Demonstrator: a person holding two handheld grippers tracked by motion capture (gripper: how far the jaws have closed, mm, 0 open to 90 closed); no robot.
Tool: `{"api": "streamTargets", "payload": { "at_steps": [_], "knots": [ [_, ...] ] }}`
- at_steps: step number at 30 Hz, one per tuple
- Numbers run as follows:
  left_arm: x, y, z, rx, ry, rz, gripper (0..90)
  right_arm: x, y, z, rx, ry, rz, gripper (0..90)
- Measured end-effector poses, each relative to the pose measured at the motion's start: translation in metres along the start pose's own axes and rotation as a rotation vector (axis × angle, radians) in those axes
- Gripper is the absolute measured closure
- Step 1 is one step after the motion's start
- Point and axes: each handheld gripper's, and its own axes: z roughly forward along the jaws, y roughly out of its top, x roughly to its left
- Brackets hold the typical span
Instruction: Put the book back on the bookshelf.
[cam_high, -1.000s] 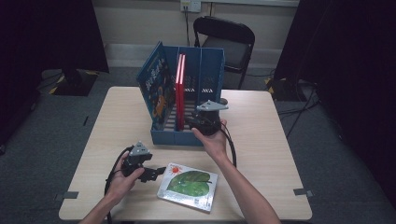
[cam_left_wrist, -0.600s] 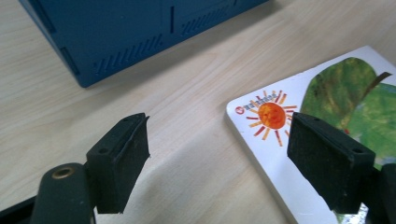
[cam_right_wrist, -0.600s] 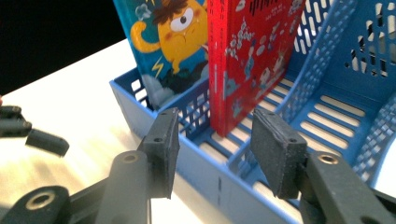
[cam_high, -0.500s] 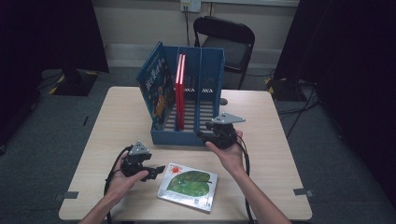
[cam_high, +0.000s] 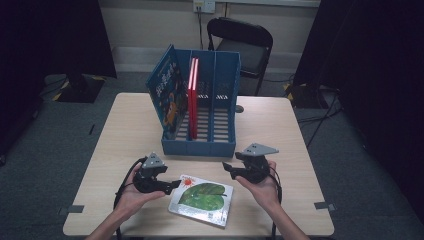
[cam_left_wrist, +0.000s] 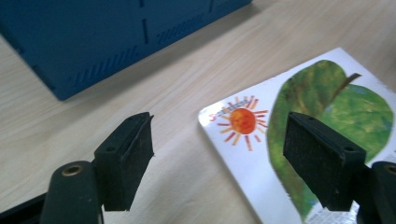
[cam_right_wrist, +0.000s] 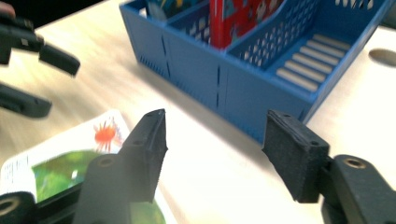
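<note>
Picture book (cam_high: 201, 200) flat on worktop (cam_high: 300, 130) between left gripper (cam_high: 172, 186), wide, and right gripper (cam_high: 226, 170), just opening, both empty.

We see a pale wood-grain table (cam_high: 125, 125) with a smooth, matt top. The picture book (cam_high: 201, 199) has a glossy card cover that catches the light. The blue file rack (cam_high: 220, 95) looks like moulded plastic — slotted, with a dull sheen. Each gripper's pads (cam_left_wrist: 320, 161) are black and finely textured, like matt rubber — the left gripper (cam_high: 170, 186) and right gripper (cam_high: 227, 171) bodies are black plastic.
</note>
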Motion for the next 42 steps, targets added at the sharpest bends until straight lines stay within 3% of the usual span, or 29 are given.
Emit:
{"api": "streamTargets", "payload": {
  "at_steps": [4, 7, 13, 16, 19, 27, 30, 33, 42],
  "knots": [
    [-0.005, -0.003, -0.003, 0.009, -0.019, -0.006, 22.3, 0.004, -0.019, -0.003, 0.036, 0.024, 0.010, 36.0],
    [-0.003, -0.008, -0.001, 0.008, -0.027, -0.022, 25.9, 0.009, -0.032, -0.004, 0.065, 0.052, 0.015, 35.4],
    [0.002, -0.016, 0.004, 0.025, -0.014, -0.019, 30.5, 0.021, -0.051, -0.004, 0.114, 0.093, 0.004, 34.4],
    [0.002, -0.017, 0.010, 0.040, -0.053, -0.015, 30.7, 0.025, -0.061, -0.001, 0.155, 0.135, 0.007, 32.3],
    [-0.001, -0.018, 0.015, 0.064, -0.071, -0.011, 31.0, 0.027, -0.069, 0.000, 0.178, 0.139, 0.014, 31.4],
    [-0.010, -0.018, 0.025, 0.085, -0.094, 0.017, 36.5, 0.031, -0.079, 0.000, 0.201, 0.128, 0.038, 25.9],
    [-0.013, -0.019, 0.026, 0.076, -0.072, 0.033, 40.1, 0.032, -0.080, 0.003, 0.215, 0.135, 0.034, 26.5],
    [-0.010, -0.019, 0.029, 0.098, -0.084, 0.024, 41.5, 0.033, -0.082, 0.006, 0.228, 0.149, 0.044, 25.1],
    [-0.008, -0.021, 0.032, 0.080, -0.104, 0.019, 44.1, 0.034, -0.082, 0.007, 0.225, 0.145, 0.043, 25.4]
  ]
}}
